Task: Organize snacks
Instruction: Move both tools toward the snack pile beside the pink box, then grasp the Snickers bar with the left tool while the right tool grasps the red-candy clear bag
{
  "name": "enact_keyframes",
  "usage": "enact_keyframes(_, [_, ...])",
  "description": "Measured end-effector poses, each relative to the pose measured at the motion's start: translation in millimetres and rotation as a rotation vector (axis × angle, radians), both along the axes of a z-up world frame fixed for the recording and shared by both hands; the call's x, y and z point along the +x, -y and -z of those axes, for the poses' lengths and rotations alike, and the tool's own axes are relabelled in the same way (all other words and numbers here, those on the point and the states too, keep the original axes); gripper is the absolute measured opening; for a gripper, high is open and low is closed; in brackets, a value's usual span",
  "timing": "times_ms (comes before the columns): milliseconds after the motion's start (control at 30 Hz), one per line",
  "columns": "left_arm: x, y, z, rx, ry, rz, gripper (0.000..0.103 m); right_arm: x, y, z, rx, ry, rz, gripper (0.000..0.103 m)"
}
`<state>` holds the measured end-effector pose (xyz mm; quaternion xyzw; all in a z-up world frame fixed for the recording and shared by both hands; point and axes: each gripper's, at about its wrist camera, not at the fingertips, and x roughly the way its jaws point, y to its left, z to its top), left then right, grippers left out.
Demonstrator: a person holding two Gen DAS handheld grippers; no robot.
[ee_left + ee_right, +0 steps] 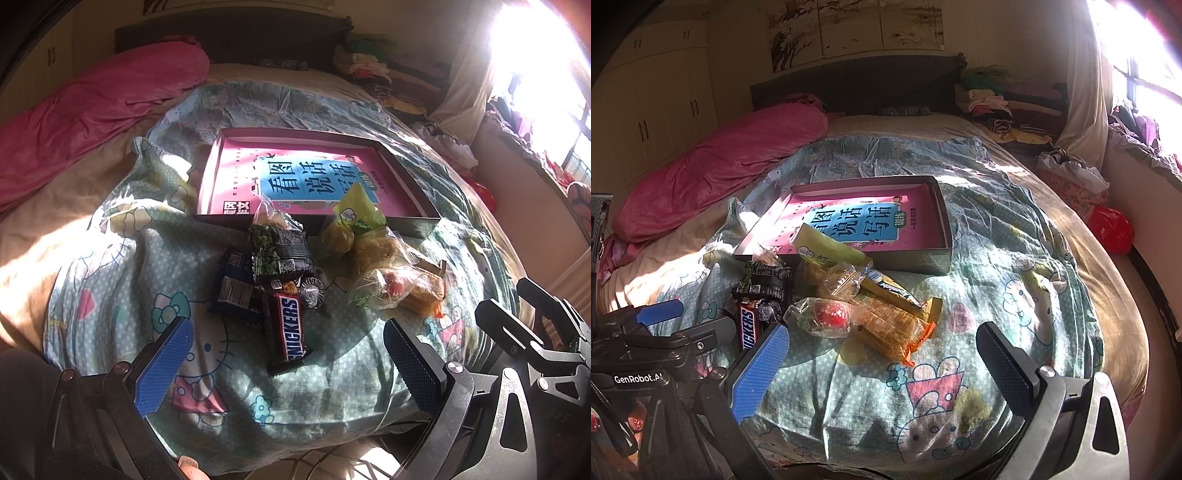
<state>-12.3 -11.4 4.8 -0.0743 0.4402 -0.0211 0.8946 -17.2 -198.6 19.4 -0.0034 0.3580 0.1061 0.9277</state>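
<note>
My left tool [288, 360] wide open, empty | my right tool [882, 363] wide open, empty | Snickers bar [286, 328] frame centre, snack pile [864, 306] below box [923, 258] on bed

Sun floods through my window [1145, 66] at two o'clock. Cream wardrobes [653, 96] stand at ten; the dark headboard [857, 85] at twelve.

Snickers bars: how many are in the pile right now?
1. The Snickers bar lies at the near edge of the pile, just ahead of the left gripper. The dark wrappers overlapping it could hide another.
</note>
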Motion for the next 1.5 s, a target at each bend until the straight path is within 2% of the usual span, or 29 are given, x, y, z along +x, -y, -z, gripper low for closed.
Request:
enact_keyframes(700, [2.0, -2.3, 6.7, -0.035, -0.027, 0.008, 0.102, 0.7, -4.3, 1.0, -0.008, 0.005, -0.013, 0.102])
enact_keyframes(1033, [9.0, -27.1, 31.8, -0.108, -0.138, -0.061, 0.102, 7.0, -15.2, 13.0, -0.028, -0.005, -0.048, 0.102])
enact_keyframes(1233, [16.1, -28.7, 50.4, -0.141, -0.205, -0.059, 0.102, 13.7, -19.3, 23.7, -0.051, -0.016, -0.077, 0.102])
enact_keyframes(1333, [21.4, -25.9, 57.1, -0.162, -0.23, -0.042, 0.084, 17.7, -22.9, 30.3, -0.085, -0.015, -0.102, 0.102])
enact_keyframes(1400, [24.3, -22.6, 61.4, -0.176, -0.249, -0.025, 0.068, 20.8, -26.4, 34.6, -0.099, -0.019, -0.125, 0.102])
enact_keyframes(1500, [26.5, -17.7, 63.4, -0.171, -0.249, -0.012, 0.065, 25.5, -33.0, 40.7, -0.124, -0.017, -0.152, 0.102])
